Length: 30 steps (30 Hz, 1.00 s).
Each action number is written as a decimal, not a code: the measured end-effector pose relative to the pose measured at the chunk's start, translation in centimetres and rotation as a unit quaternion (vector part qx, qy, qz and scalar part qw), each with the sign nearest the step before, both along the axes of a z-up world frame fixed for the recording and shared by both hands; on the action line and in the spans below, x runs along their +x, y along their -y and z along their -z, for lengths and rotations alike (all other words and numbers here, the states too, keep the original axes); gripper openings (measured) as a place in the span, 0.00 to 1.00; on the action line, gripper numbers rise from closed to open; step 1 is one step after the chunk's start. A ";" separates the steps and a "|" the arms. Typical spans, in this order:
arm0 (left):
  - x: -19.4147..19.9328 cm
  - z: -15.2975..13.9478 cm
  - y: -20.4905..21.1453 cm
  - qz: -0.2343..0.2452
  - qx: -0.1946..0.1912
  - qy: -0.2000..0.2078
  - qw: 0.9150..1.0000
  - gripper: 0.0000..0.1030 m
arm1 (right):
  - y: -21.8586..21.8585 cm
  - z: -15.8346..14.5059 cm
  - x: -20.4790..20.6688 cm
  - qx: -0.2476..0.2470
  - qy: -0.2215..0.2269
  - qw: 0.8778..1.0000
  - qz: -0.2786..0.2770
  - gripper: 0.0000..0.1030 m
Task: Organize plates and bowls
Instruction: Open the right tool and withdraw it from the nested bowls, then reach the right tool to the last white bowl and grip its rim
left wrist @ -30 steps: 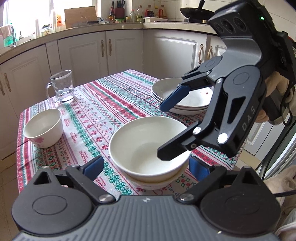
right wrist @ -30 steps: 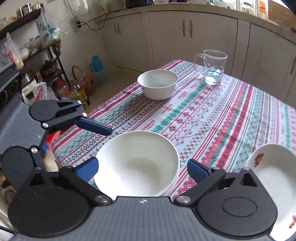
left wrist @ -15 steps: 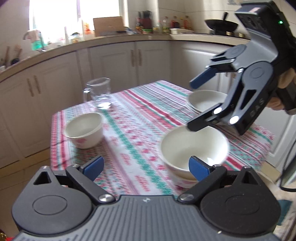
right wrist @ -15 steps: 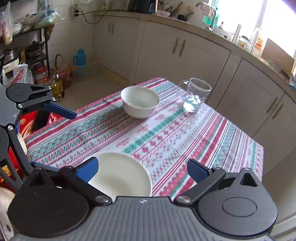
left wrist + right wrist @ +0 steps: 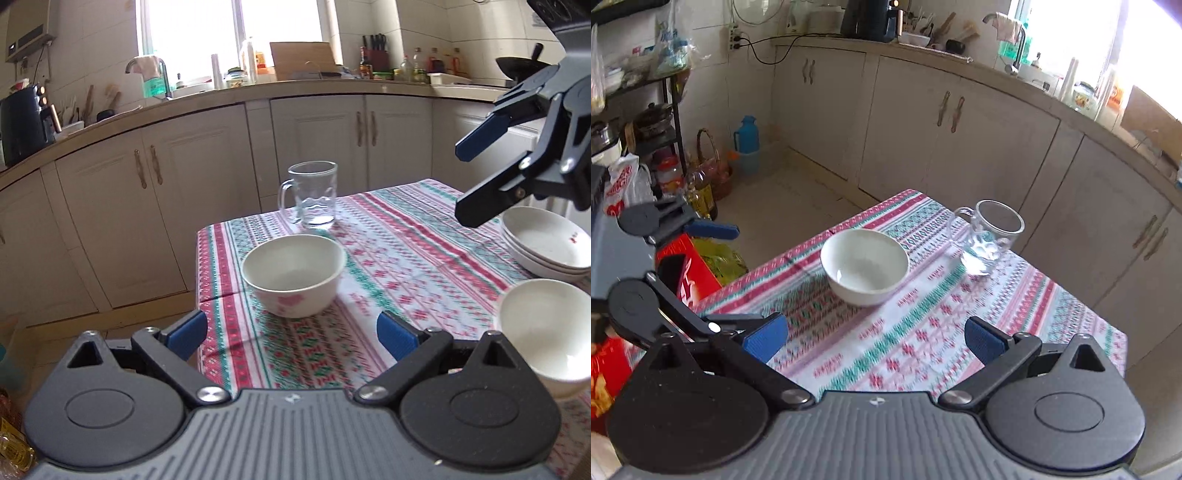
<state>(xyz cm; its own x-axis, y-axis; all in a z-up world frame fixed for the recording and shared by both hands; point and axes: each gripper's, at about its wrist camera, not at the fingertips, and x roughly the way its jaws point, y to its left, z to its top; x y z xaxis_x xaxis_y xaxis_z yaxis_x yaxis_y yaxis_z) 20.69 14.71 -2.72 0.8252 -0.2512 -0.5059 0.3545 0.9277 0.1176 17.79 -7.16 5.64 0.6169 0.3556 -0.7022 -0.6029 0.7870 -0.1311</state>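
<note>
A small white bowl with a pink flower (image 5: 293, 274) stands near the table's left edge; it also shows in the right wrist view (image 5: 864, 265). A larger white bowl (image 5: 543, 325) sits stacked on another at the right. A stack of shallow white plates (image 5: 546, 245) lies behind it. My left gripper (image 5: 291, 334) is open and empty, just in front of the small bowl. My right gripper (image 5: 873, 338) is open and empty, raised above the table; it shows at the upper right of the left wrist view (image 5: 476, 186).
A glass mug with a little water (image 5: 314, 195) stands behind the small bowl. The patterned tablecloth (image 5: 388, 258) covers the table. Kitchen cabinets (image 5: 184, 192) run behind. Bottles, a red box (image 5: 687, 273) and a shelf stand on the floor left of the table.
Both grippers have pulled back and up from the stacked larger bowl. My left gripper has swung left and now faces the small flowered bowl.
</note>
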 end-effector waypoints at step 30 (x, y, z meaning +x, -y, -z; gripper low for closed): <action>9.4 5.5 1.9 0.031 -0.013 -0.009 0.999 0.94 | -4.9 8.1 17.6 0.048 -0.139 0.989 0.004 0.80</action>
<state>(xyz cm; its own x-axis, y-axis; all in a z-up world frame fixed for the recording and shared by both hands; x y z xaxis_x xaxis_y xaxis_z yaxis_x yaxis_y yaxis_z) 30.08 12.82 -8.19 0.7984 -0.3155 -0.5129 0.4139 0.9062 0.0869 35.41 -2.24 -2.48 0.4081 0.4248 -0.8081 -0.5990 0.7926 0.1141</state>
